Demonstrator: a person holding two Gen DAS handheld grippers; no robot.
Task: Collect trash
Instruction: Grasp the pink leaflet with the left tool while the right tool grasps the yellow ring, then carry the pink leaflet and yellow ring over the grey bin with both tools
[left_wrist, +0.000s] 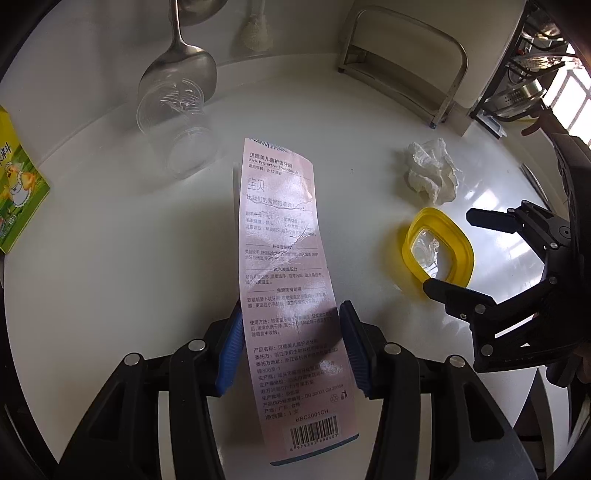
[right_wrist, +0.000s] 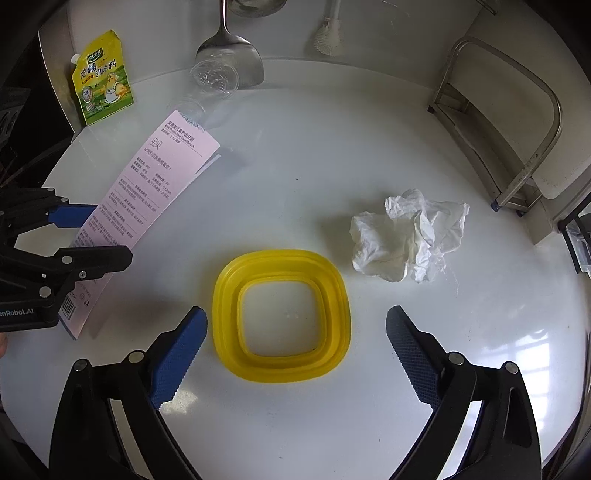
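Over the white table (right_wrist: 295, 192), your left gripper (left_wrist: 291, 347) clamps the pink card (left_wrist: 284, 258); right gripper (right_wrist: 295, 350) gapes wide, so drop the card into the yellow tub (right_wrist: 280, 317) next.

The pink card (left_wrist: 284, 266) carried "Kids Protective Toothbrush", the code "BBC2001CH" and a barcode, amid Chinese print. The black gripper body (right_wrist: 22, 306) bore the partial marking "enRobot.AI". The yellow-green pouch (right_wrist: 101, 79) showed Chinese characters.

1. The yellow-green seasoning pouch (left_wrist: 20, 184) is cut off by the left edge of the left wrist view.
2. The metal spatula (right_wrist: 232, 55) loses its handle at the top edge.
3. The clear plastic cup (left_wrist: 177, 125) blurs against the white table (left_wrist: 110, 277), its outline faint.
4. Small print on the pink toothbrush card (left_wrist: 284, 266) is unreadable.
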